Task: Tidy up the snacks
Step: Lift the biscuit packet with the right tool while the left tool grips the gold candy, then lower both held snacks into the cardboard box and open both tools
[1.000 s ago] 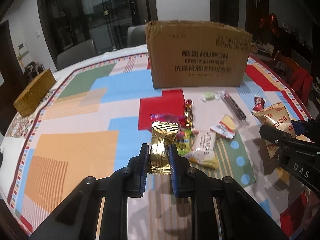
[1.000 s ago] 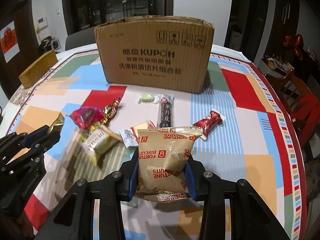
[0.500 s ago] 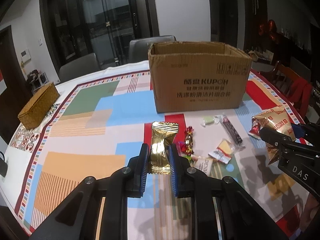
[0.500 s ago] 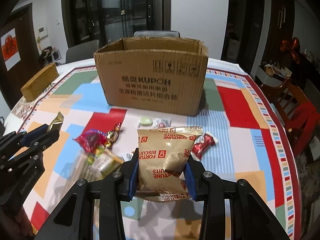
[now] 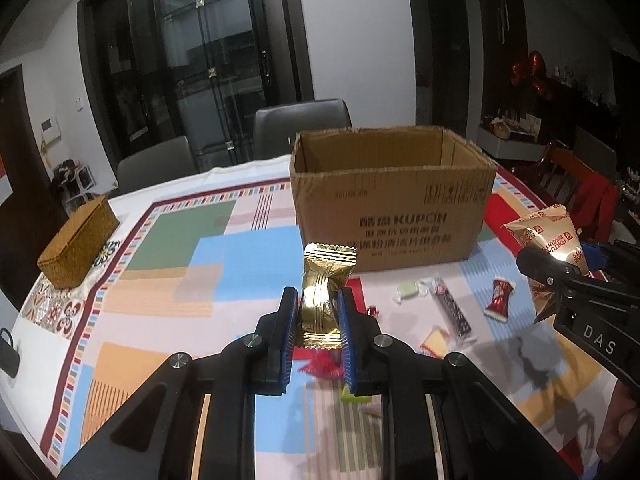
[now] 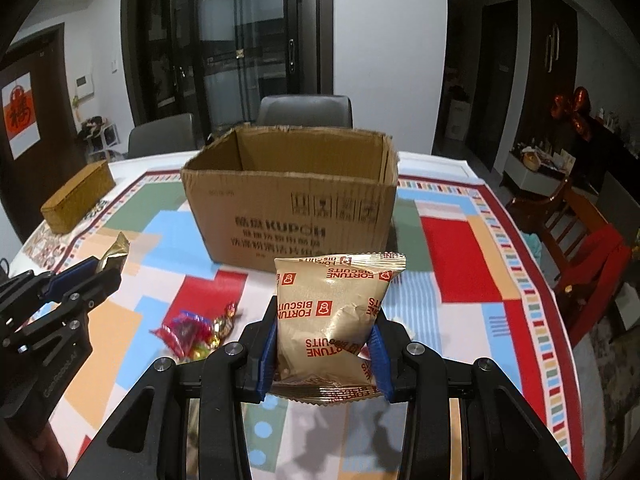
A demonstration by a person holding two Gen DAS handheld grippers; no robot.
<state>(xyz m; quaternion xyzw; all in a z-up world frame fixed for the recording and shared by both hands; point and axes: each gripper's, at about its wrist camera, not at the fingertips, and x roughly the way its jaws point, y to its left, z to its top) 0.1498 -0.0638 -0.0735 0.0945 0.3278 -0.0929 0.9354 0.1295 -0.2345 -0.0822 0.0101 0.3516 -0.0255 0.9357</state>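
My left gripper (image 5: 317, 312) is shut on a gold snack packet (image 5: 323, 284) and holds it above the table, in front of the open cardboard box (image 5: 392, 204). My right gripper (image 6: 326, 328) is shut on a tan Fortune Biscuits bag (image 6: 332, 312), also raised in front of the box (image 6: 292, 216). The right gripper with its bag (image 5: 554, 240) shows at the right of the left wrist view. The left gripper with the gold packet (image 6: 116, 252) shows at the left of the right wrist view. Loose snacks lie on the cloth: a red packet (image 5: 498, 300), a dark bar (image 5: 452, 310), a green candy (image 5: 408, 290).
A woven basket (image 5: 78, 248) sits at the table's far left edge. Grey chairs (image 5: 302, 128) stand behind the box. A red wooden chair (image 6: 580, 236) is at the right. A pile of bright sweets (image 6: 196, 328) lies between the grippers.
Both grippers have risen with their snacks, so the box's open top and inner walls now show. The loose snacks on the cloth have dropped lower in both views.
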